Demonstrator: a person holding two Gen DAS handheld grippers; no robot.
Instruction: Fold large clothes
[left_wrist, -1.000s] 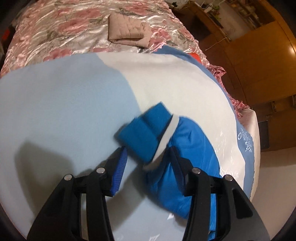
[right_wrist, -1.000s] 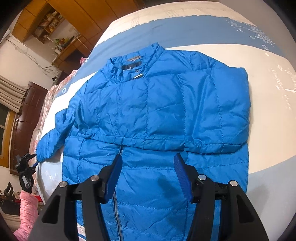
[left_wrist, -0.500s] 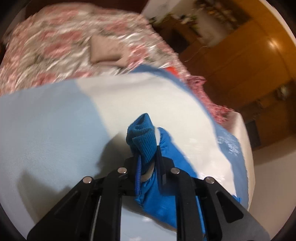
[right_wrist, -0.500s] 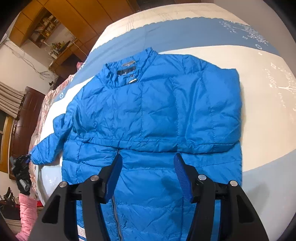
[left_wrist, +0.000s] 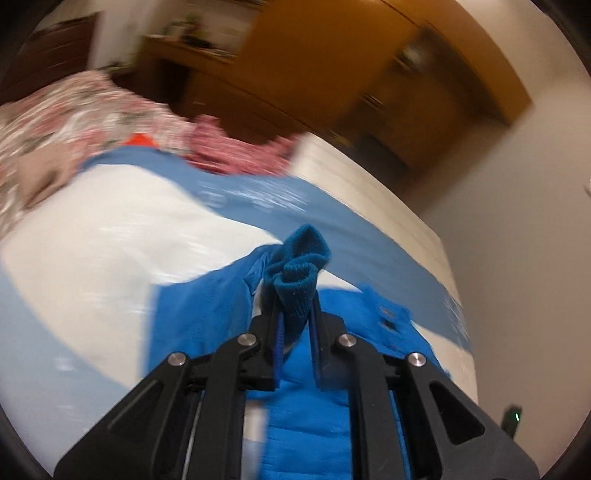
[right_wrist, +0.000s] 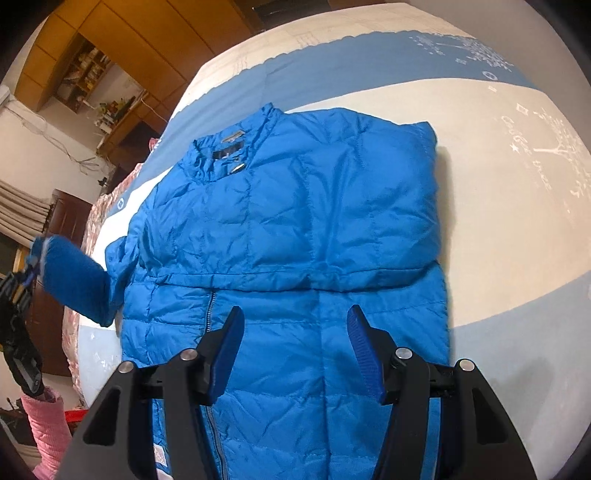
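Note:
A bright blue puffer jacket (right_wrist: 295, 229) lies front up on the bed, zipper toward me, its right sleeve folded across the chest. My left gripper (left_wrist: 295, 295) is shut on the knit cuff (left_wrist: 301, 269) of the other sleeve and holds it lifted off the bed. In the right wrist view that raised sleeve (right_wrist: 74, 280) hangs at the far left with the left gripper (right_wrist: 22, 273) on its end. My right gripper (right_wrist: 295, 332) hovers open over the jacket's lower front, nothing between its fingers.
The bedcover (right_wrist: 498, 221) is white and light blue with a printed pattern. A pink floral quilt (left_wrist: 74, 110) lies at the bed's head. Wooden wardrobes (left_wrist: 332, 66) and shelves line the wall. A pink padded garment (right_wrist: 48, 424) sits beside the bed.
The left gripper closed on the sleeve cuff, then lifted it and swung it toward the jacket body, rolling as it went. The right gripper shifted slightly over the jacket, still open.

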